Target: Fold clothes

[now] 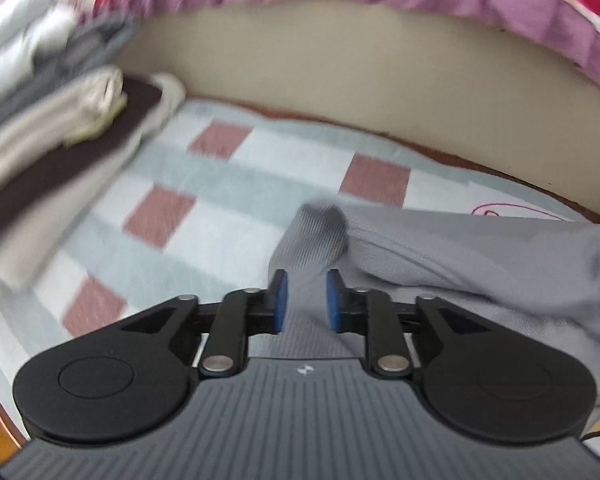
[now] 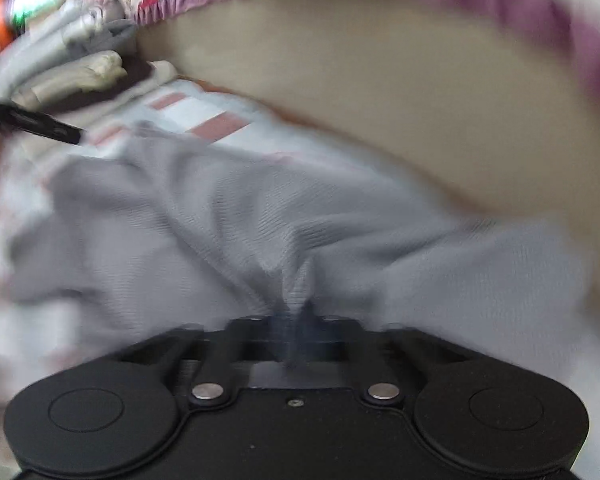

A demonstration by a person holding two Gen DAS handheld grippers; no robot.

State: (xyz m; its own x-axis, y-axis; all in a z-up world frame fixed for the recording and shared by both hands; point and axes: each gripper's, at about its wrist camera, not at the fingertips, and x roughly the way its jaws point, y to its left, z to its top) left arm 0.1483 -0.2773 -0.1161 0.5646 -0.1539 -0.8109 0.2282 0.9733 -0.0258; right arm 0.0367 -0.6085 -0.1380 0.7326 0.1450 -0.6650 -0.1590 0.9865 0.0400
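Open checked bed fills the left wrist view's centre. Stacked clothes block the upper left, a beige wall closes the top, and the grey garment covers the right.

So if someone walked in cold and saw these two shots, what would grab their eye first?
Probably the crumpled grey garment spread over the checked bedsheet, with the right tongs pinched shut on a fold of it. Next, the left tongs, blue pads apart over the grey cloth, and the stack of folded clothes at far left.

Grey ribbed garment – rumpled, unfolded, on checked bedspread.
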